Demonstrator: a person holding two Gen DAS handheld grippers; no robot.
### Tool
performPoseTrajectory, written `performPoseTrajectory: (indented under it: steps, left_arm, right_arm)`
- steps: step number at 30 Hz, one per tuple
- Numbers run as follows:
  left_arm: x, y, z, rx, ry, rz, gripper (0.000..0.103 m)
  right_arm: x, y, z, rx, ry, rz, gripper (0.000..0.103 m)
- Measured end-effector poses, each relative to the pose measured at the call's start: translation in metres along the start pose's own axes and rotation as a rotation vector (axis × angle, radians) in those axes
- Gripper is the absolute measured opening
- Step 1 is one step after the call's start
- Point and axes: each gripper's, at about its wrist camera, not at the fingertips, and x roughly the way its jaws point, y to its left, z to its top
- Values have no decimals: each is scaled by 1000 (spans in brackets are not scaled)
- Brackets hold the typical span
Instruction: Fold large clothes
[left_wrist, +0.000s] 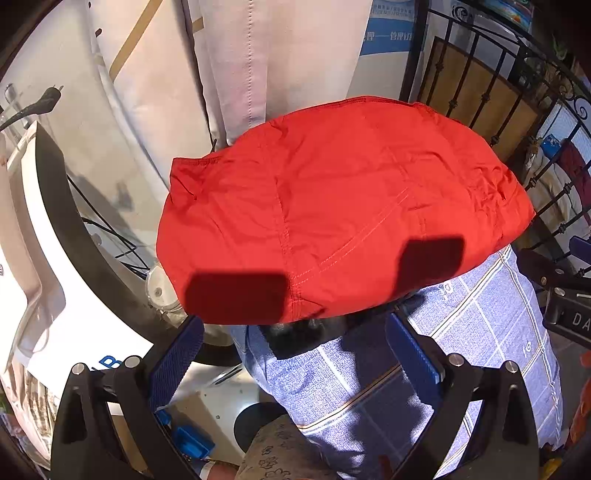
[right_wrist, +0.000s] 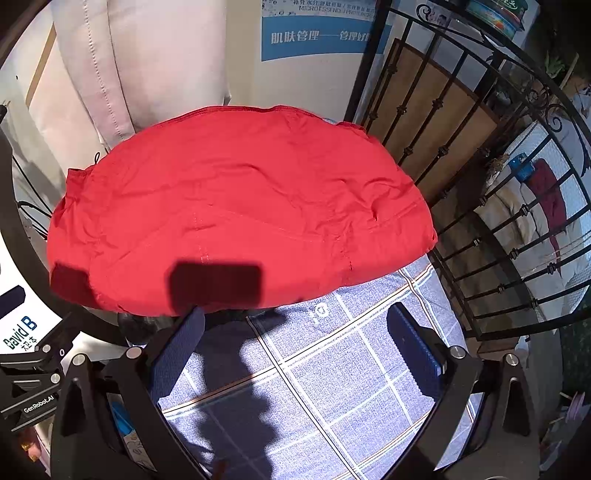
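A red garment (left_wrist: 332, 206) lies folded in a compact bundle on a blue checked cloth (left_wrist: 480, 332). It also shows in the right wrist view (right_wrist: 236, 206), on the same cloth (right_wrist: 332, 369). My left gripper (left_wrist: 295, 332) is open and empty, just short of the garment's near edge, its finger shadows falling on the fabric. My right gripper (right_wrist: 295, 325) is open and empty, also just short of the near edge. The other gripper's body shows at the left (right_wrist: 33, 380).
A black metal railing (right_wrist: 480, 184) runs along the right. A pale cushion (left_wrist: 258, 55) and a white poster (right_wrist: 317, 33) stand behind. A white panel with a black rim (left_wrist: 55, 240) is on the left.
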Motion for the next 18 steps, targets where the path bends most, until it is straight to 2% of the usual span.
performPoseTrajectory:
  steps: [18]
  left_arm:
    - [2, -1, -1, 5, 1, 1, 97]
  right_arm:
    - [-3, 1, 1, -8, -20, 6, 98]
